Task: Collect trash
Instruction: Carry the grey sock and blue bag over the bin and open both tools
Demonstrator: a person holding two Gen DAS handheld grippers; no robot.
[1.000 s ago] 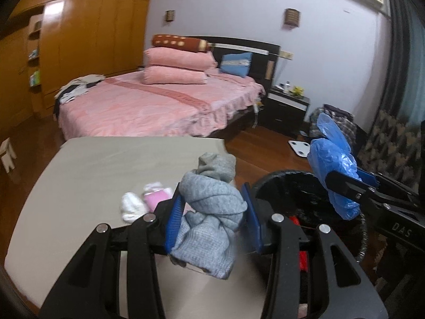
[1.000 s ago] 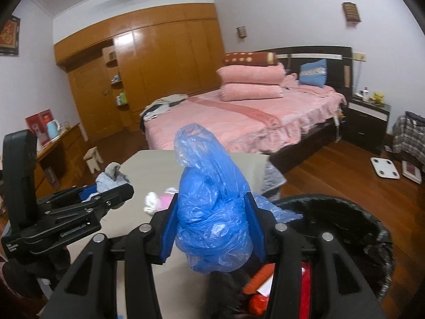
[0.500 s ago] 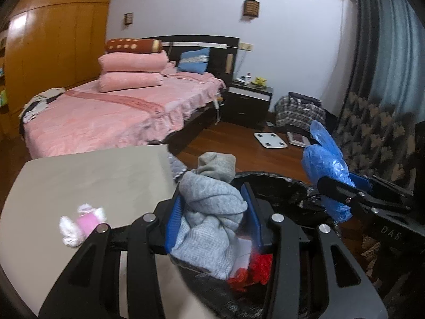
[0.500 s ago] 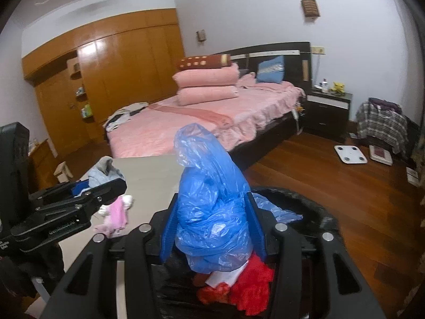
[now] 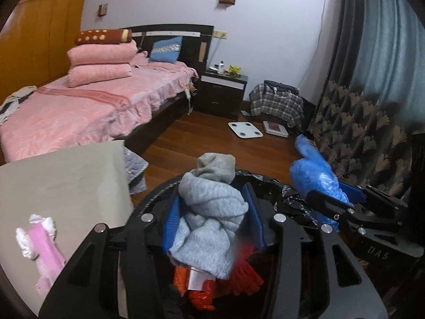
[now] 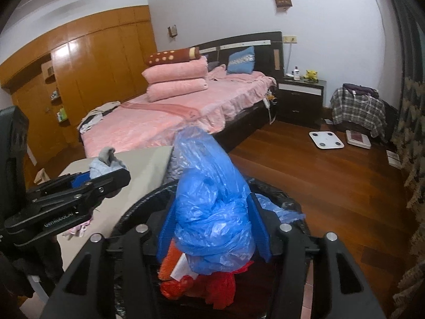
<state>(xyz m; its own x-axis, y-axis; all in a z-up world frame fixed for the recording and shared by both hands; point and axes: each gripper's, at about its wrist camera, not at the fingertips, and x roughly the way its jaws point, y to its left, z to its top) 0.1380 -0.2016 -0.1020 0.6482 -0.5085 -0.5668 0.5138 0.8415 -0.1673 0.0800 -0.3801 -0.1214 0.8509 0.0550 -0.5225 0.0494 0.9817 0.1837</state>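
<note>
Both tongs, opening, now carry sock (image 5: 212, 212) and bag (image 6: 212, 212) over bin (image 5: 289, 194)

We've got both grippers pitched down, side by side. Left gripper (image 5: 212, 219): jaws have just been opening, grey cloth bundle (image 5: 209, 212) sits between the blue pads. Right gripper (image 6: 212, 226): jaws likewise just opening, blue plastic bag (image 6: 209, 207) between its pads

Left hand-held gripper (image 5: 212, 220), black frame, blue pads, silver screws, right hand-held gripper (image 6: 212, 223) alike
</note>
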